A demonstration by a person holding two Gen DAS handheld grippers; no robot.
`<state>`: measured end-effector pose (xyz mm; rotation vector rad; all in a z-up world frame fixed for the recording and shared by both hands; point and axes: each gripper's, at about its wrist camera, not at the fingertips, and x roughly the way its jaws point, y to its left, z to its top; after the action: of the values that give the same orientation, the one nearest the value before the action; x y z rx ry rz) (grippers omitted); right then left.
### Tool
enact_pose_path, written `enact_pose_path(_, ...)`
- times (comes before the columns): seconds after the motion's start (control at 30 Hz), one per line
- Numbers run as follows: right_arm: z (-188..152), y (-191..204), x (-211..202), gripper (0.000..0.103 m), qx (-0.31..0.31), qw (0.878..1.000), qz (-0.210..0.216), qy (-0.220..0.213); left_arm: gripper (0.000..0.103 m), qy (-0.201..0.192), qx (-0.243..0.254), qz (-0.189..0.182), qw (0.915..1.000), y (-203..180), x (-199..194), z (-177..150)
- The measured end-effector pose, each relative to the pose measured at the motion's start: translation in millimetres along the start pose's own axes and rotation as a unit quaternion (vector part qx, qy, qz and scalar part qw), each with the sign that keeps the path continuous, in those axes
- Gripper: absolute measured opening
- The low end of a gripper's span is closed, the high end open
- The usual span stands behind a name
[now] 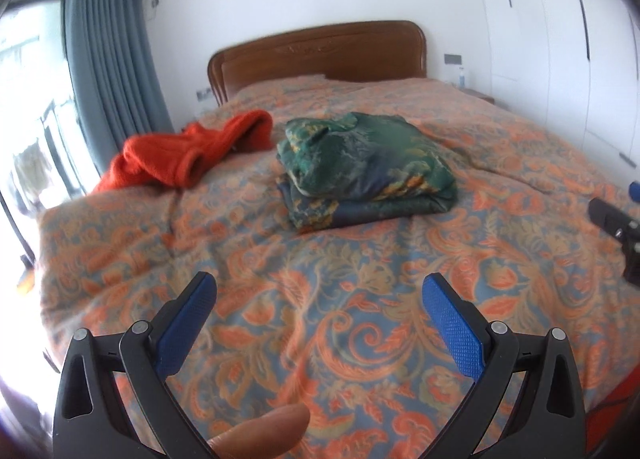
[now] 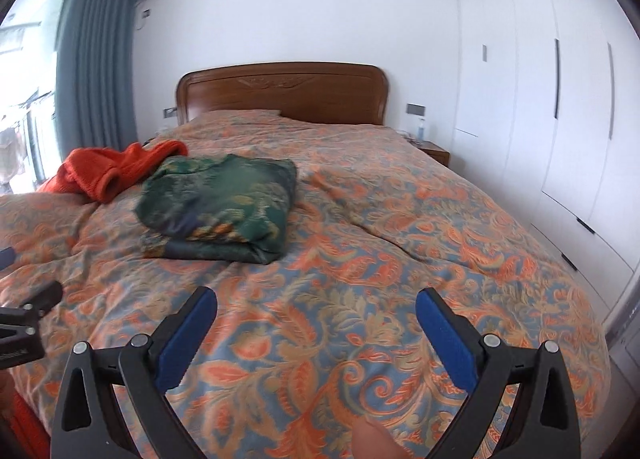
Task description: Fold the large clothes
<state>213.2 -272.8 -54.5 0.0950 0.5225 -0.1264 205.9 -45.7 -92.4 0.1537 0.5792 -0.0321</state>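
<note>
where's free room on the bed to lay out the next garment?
Free: the bedspread between both open tongs, left and right, and the folded green garment; also the stretch from that garment toward the wardrobe side. Crowded: window side, where the orange sweater lies close beside the green garment.

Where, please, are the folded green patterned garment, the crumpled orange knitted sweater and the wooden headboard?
folded green patterned garment [image 1: 364, 167], left wrist view, top layer.
crumpled orange knitted sweater [image 1: 176, 155], left wrist view, middle.
wooden headboard [image 2: 280, 95], right wrist view, centre panel.

Orange sweater [image 1: 188, 155]; green garment [image 1: 364, 167] with gold-blue print; bedspread [image 1: 320, 319] in orange-blue paisley; brown headboard [image 1: 316, 55]; grey-blue curtain [image 1: 112, 59].
</note>
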Motion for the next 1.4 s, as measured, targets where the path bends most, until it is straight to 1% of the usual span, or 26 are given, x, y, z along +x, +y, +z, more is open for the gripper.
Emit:
enact_pose_path(0.07,0.9,7.1,-3.8,0.101,-0.008,1.000,0.004,0.000,0.103,0.024,-0.027,-0.020,0.9992,7.8,0.4,-1.4)
enact_pose_path(0.2,-1.2,13.6,-8.2,0.101,-0.010,1.000,0.012,0.008,0.103,0.041,-0.053,-0.018,0.9976,15.8,0.2,-5.8)
enact_pose_path(0.3,-5.1,14.2,-9.1,0.101,-0.007,1.000,0.013,0.020,0.103,0.050,-0.073,-0.026,0.9957,18.4,-1.4,-10.0)
enact_pose_path(0.47,-11.4,20.4,-10.6,0.101,-0.016,0.999,0.013,0.031,0.103,0.071,-0.074,-0.021,0.9945,14.8,2.1,-14.4)
enact_pose_path(0.6,-12.0,28.4,-14.8,0.101,-0.024,0.999,0.018,0.034,0.103,0.084,-0.081,-0.036,0.9925,17.2,2.0,-13.0)
enact_pose_path(0.7,-11.2,34.0,-17.5,0.101,-0.030,0.998,0.024,0.040,0.103,0.092,-0.073,-0.040,0.9923,16.7,0.1,-9.8)
enact_pose_path(0.77,-10.7,38.6,-19.7,0.101,-0.039,0.998,0.026,0.042,0.103,0.090,-0.071,-0.040,0.9926,16.4,-2.4,-8.8)
enact_pose_path(0.93,-7.5,48.7,-22.9,0.101,-0.051,0.997,0.032,0.044,0.103,0.079,-0.055,-0.021,0.9951,13.9,-10.1,-6.2)
enact_pose_path(1.1,-0.8,52.4,-25.2,0.101,-0.047,0.997,0.041,0.056,0.103,0.081,-0.068,-0.031,0.9940,22.9,-17.6,-2.5)
enact_pose_path(1.27,5.3,52.3,-36.1,0.101,-0.050,0.997,0.045,0.048,0.103,0.074,-0.056,-0.022,0.9955,25.5,-26.8,3.1)
enact_pose_path(1.4,10.0,53.1,-39.4,0.101,-0.045,0.997,0.043,0.052,0.103,0.065,-0.059,-0.022,0.9959,27.3,-33.9,6.9)
